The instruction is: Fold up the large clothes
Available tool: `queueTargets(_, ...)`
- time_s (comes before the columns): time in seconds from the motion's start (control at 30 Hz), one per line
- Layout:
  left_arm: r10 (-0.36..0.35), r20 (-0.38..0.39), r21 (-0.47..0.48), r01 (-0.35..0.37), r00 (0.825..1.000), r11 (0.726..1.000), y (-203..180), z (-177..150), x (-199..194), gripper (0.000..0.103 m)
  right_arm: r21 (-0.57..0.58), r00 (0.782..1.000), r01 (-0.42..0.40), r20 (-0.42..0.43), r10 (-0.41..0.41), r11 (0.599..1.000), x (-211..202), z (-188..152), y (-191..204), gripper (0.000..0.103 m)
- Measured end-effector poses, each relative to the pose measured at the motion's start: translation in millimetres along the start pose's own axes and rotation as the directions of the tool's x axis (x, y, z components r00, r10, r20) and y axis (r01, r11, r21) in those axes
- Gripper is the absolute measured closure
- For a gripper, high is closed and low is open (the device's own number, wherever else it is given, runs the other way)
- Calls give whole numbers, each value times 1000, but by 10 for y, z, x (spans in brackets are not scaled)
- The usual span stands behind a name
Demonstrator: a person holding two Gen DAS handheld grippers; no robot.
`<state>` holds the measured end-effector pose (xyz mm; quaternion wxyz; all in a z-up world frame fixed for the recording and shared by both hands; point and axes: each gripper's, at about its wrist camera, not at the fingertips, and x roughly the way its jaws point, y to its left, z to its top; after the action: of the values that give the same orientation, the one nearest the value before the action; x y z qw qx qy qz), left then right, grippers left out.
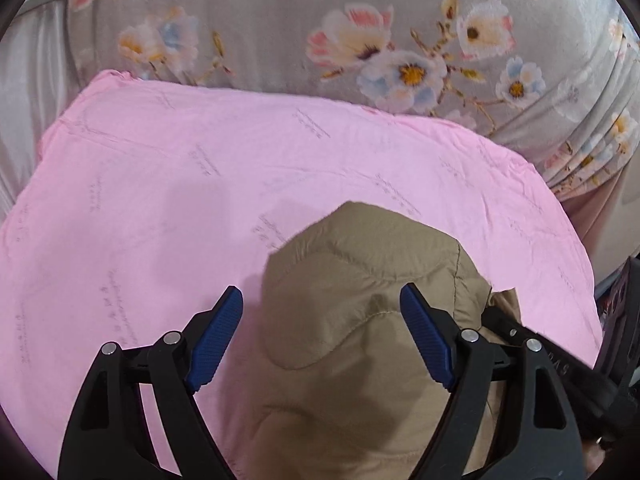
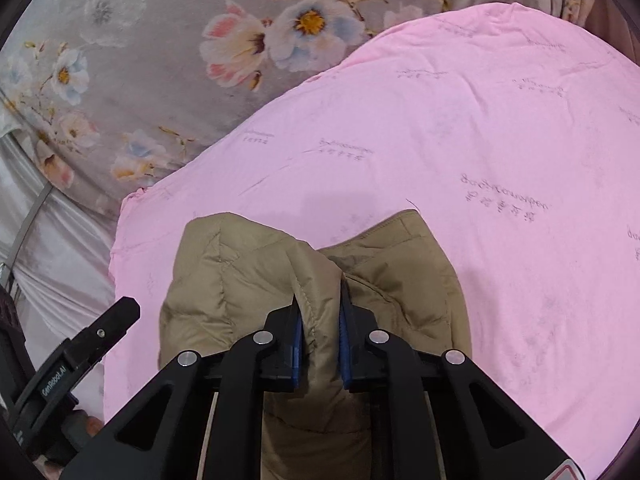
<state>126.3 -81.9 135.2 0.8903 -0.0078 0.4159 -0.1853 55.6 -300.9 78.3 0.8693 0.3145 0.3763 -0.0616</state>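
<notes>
One tan quilted jacket [image 2: 248, 272] on pink sheet [image 2: 480, 140]

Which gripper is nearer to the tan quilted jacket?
Right. The right gripper is clamped on a fold of the tan quilted jacket; the left gripper stands open around it, not gripping.

Soft, even light, faint shadows on the pink sheet [image 1: 160, 200], sharp centres, fisheye-bent blurred dark edges.
</notes>
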Motion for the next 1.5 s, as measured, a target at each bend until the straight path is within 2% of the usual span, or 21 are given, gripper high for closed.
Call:
queueTargets(0.23,8,-83,1,-8,996,1000,-200,-153,461,24,-87,996,86,44,-83,992,134,-148,-154,92)
queueTargets(0.63,112,-13,44,-112,994,993,-293,-373,759,14,-89,998,65,24,-63,994,433,-225,-332,91)
queueTargets(1.5,164,47,68,-167,985,984,-365,-467,1048,8,-67,998,43,39,-41,997,627,-267,-442,91)
